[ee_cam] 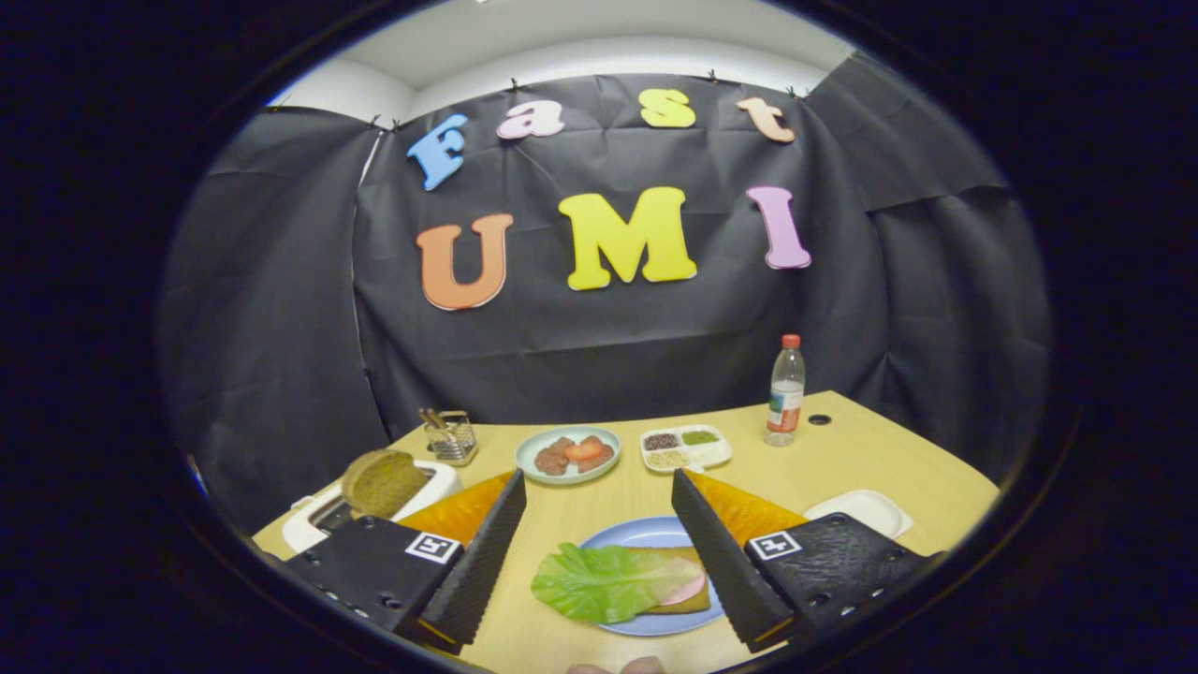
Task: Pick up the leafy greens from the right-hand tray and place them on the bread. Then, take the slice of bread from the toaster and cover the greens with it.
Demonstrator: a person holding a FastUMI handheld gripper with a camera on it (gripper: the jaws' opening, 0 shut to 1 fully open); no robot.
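Green leaf (606, 582) tops one bread slice (690, 599), one slice in toaster (382, 482); hand-held gripper (599, 501) wide, empty.

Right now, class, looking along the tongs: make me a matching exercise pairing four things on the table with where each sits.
Things:
1. leafy greens
2. slice of bread
3. bottle
4. tongs

Places:
A. sticking up out of the toaster
B. open, held above the blue plate
C. lying on the bread on the blue plate
D. standing upright near the table's far edge

Pairs: 1-C, 2-A, 3-D, 4-B
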